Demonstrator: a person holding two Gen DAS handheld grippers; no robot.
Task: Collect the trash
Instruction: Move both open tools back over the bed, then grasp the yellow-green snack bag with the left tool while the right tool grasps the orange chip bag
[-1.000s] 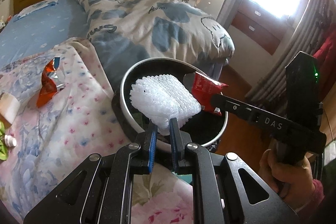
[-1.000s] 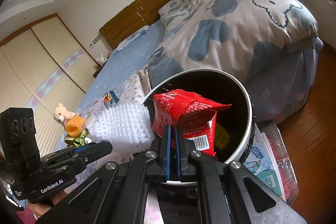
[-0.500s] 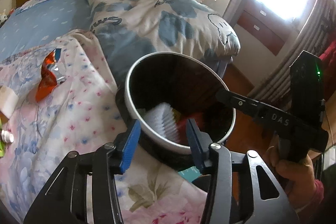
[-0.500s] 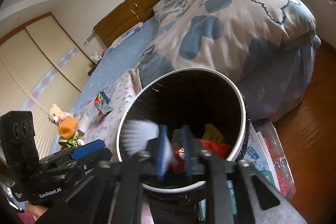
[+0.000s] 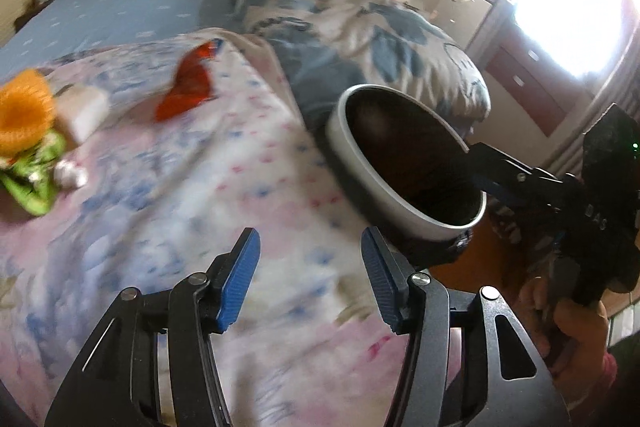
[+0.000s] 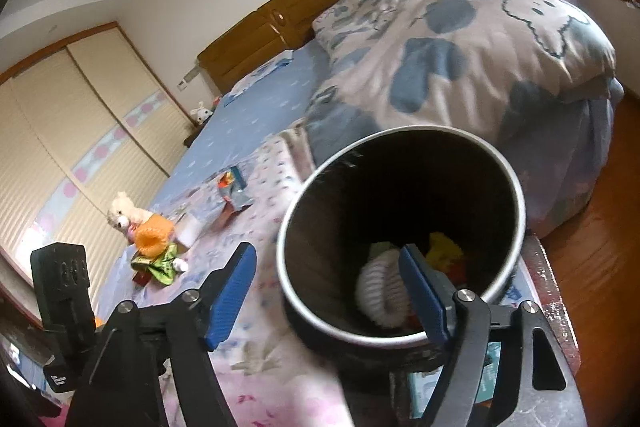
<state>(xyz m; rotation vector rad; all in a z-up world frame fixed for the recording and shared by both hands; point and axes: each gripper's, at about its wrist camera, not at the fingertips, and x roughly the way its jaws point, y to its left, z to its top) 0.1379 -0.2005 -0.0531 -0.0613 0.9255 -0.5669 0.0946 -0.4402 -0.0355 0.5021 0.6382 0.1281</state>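
Here, both grippers spread wide, holding nothing.
Left gripper (image 5: 310,277) over the bedspread (image 5: 208,195); right gripper (image 6: 326,293) at the bin (image 6: 400,227), white foam (image 6: 380,291) inside.

The right gripper (image 6: 328,291) is seen with its jaws spread wide over the rim of the round bin (image 6: 516,187), in which white foam netting (image 6: 380,291) and yellow and red wrappers (image 6: 444,251) are lying, while a torn snack wrapper (image 6: 232,187) is left on the floral bedspread (image 6: 264,307).
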